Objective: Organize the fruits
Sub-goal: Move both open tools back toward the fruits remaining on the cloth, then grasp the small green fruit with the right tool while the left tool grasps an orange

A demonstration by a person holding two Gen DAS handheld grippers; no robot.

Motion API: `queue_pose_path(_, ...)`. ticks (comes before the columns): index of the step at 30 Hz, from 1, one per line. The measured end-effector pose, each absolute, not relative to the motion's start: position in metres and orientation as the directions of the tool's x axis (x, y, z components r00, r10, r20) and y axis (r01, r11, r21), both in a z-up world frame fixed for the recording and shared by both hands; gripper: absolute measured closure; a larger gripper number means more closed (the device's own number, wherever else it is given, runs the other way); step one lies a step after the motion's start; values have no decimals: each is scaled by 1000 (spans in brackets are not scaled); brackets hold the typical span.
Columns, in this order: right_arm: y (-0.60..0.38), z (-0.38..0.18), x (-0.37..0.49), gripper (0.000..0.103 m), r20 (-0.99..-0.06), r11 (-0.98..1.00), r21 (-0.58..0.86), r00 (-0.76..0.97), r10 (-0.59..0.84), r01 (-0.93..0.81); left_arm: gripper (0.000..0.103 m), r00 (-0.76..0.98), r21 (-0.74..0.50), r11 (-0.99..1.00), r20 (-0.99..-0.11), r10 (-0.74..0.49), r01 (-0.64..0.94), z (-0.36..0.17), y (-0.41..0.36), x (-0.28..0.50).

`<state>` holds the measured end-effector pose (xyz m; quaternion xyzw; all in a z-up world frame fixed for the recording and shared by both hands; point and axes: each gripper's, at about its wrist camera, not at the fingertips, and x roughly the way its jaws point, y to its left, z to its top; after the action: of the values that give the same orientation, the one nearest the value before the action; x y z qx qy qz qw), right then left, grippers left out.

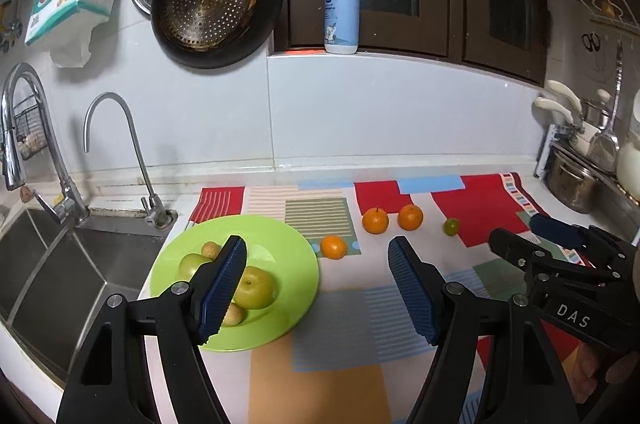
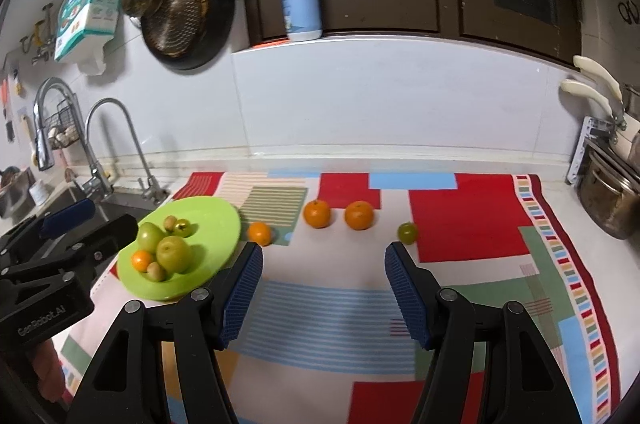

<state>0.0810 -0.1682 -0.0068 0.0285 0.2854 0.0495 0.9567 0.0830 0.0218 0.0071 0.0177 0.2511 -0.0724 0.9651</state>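
A green plate [image 1: 280, 264] [image 2: 216, 224] sits on the patchwork mat beside the sink and holds several fruits: green apples [image 2: 173, 253], a small orange [image 2: 142, 260] and small yellowish fruits. Three oranges lie on the mat: one [image 1: 333, 247] [image 2: 259, 233] just right of the plate, two [image 1: 375, 220] [image 1: 410, 217] farther back. A small green lime [image 1: 451, 226] [image 2: 407, 233] lies right of them. My left gripper [image 1: 318, 288] is open and empty, its left finger over the plate. My right gripper [image 2: 324, 296] is open and empty, above the mat in front of the oranges.
A steel sink [image 1: 80, 264] with two taps [image 1: 132, 152] lies left of the plate. A pump bottle [image 1: 341, 8] stands on the window ledge. Pans [image 1: 212, 4] hang on the wall. Steel pots [image 2: 608, 192] stand at the counter's right end.
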Motion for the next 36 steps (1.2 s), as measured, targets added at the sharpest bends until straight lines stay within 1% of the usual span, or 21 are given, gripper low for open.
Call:
queue_pose_path(6, -188, -12, 92, 38, -543, 995, 77, 835, 90, -57, 30, 858, 4, 992, -502, -107, 126, -1, 5, 98)
queue_pose_path(23, -224, -52, 155, 38, -610, 995, 101, 790, 63, -1, 31, 813, 48, 990, -577, -79, 130, -43, -24, 160)
queue_pose_path(36, -236, -93, 204, 39, -685, 990, 135, 725, 67, 37, 47, 752, 35, 991, -654, -76, 131, -80, -30, 207)
